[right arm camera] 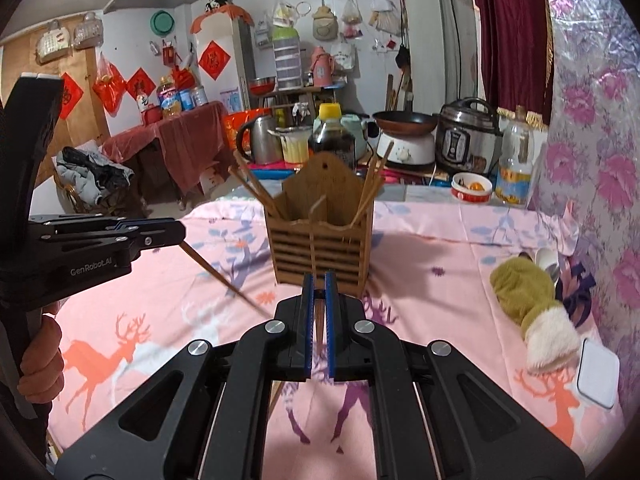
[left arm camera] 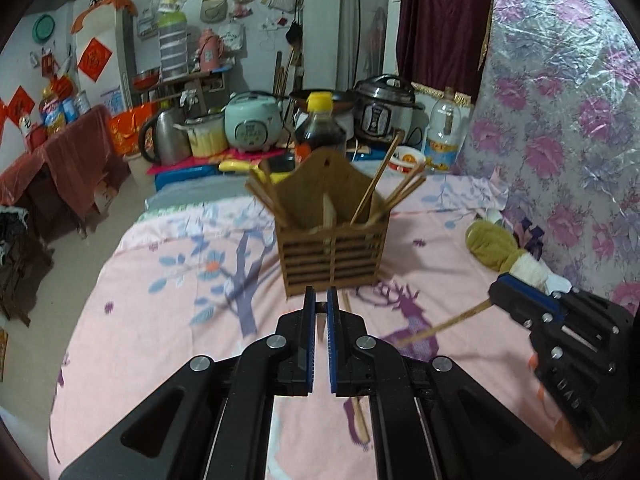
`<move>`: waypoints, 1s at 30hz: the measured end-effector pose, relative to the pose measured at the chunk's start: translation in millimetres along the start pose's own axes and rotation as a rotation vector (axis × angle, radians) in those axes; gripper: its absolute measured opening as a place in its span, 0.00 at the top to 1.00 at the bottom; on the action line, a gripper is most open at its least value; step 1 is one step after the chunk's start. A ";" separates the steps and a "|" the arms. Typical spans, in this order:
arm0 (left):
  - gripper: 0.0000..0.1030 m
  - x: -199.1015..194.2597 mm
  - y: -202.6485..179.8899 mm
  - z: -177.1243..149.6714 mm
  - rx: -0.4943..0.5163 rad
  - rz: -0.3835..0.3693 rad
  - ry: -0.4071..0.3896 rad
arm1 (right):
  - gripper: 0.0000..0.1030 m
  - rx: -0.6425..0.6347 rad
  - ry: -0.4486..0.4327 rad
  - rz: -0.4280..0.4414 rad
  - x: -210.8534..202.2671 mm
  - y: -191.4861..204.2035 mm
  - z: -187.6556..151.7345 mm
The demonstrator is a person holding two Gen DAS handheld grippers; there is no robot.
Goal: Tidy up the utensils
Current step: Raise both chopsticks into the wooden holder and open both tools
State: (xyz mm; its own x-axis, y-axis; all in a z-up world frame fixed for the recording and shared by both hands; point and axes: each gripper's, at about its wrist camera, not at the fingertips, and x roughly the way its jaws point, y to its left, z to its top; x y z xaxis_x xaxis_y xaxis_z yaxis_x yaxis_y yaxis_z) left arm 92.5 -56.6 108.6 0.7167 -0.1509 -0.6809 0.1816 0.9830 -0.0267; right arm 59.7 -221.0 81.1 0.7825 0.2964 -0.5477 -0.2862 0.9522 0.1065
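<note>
A wooden slatted utensil holder stands on the pink bed sheet, with several chopsticks leaning in its left and right compartments; it also shows in the right wrist view. My left gripper is shut on a wooden chopstick that runs down under the fingers; from the right wrist view the same gripper holds the chopstick slanting down. My right gripper is shut on another chopstick that stands upright before the holder; in the left wrist view it holds the stick pointing left.
An olive mitten with a white cuff and a white box lie at the right. A soy sauce bottle, kettle, rice cookers, a bowl and a clear bottle stand behind the bed. A floral cover rises on the right.
</note>
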 end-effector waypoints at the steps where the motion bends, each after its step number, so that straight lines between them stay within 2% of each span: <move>1: 0.94 -1.5 -1.6 5.3 0.004 0.000 -0.006 | 0.94 0.001 -0.006 0.001 0.7 -0.5 4.8; 5: 0.94 -4.5 -7.4 32.2 0.020 0.004 -0.034 | 0.94 0.011 -0.026 0.003 6.9 -2.6 25.3; 9: 0.94 -11.8 -9.2 73.5 0.014 0.013 -0.093 | 0.94 0.021 -0.061 -0.005 16.3 -3.5 53.4; 12: 0.94 -20.7 -7.3 105.6 -0.008 0.028 -0.171 | 0.94 0.052 -0.125 -0.012 20.7 -7.0 84.8; 15: 0.94 -24.4 -3.2 129.7 -0.036 0.043 -0.257 | 0.94 0.083 -0.237 -0.047 25.0 -9.7 114.6; 17: 0.94 -16.2 0.1 141.0 -0.052 0.059 -0.303 | 0.94 0.080 -0.283 -0.081 32.0 -9.7 122.8; 18: 0.94 -3.4 2.7 142.0 -0.062 0.054 -0.305 | 0.94 0.081 -0.291 -0.091 41.5 -10.1 123.9; 20: 0.94 24.0 5.3 137.6 -0.066 0.064 -0.266 | 0.94 0.083 -0.250 -0.085 63.1 -12.1 120.8; 22: 0.73 60.4 8.6 124.1 -0.067 0.079 -0.177 | 0.93 0.083 -0.168 -0.089 91.6 -16.1 108.6; 23: 0.53 73.8 10.7 115.6 -0.075 0.086 -0.135 | 0.89 0.089 -0.141 -0.104 97.9 -19.2 103.3; 25: 0.51 78.1 13.4 101.7 -0.065 0.091 -0.134 | 0.88 0.116 -0.130 -0.088 95.3 -28.7 93.5; 26: 0.47 74.9 15.9 96.6 -0.059 0.096 -0.140 | 0.87 0.121 -0.140 -0.085 91.0 -32.4 91.1; 27: 0.35 71.4 17.4 92.9 -0.059 0.105 -0.150 | 0.82 0.123 -0.160 -0.090 81.1 -34.6 89.2; 29: 0.20 59.9 23.2 85.8 -0.086 0.114 -0.177 | 0.71 0.119 -0.185 -0.099 67.8 -35.4 86.3; 30: 0.16 54.2 26.2 82.4 -0.099 0.113 -0.189 | 0.65 0.117 -0.194 -0.104 60.4 -35.1 83.4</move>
State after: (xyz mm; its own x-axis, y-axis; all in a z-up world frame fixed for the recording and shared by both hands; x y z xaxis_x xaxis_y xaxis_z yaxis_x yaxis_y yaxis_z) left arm 191.5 -47.6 131.3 0.8437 -0.0471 -0.5348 0.0332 0.9988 -0.0357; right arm 163.2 -230.5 113.6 0.8992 0.1944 -0.3919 -0.1419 0.9770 0.1592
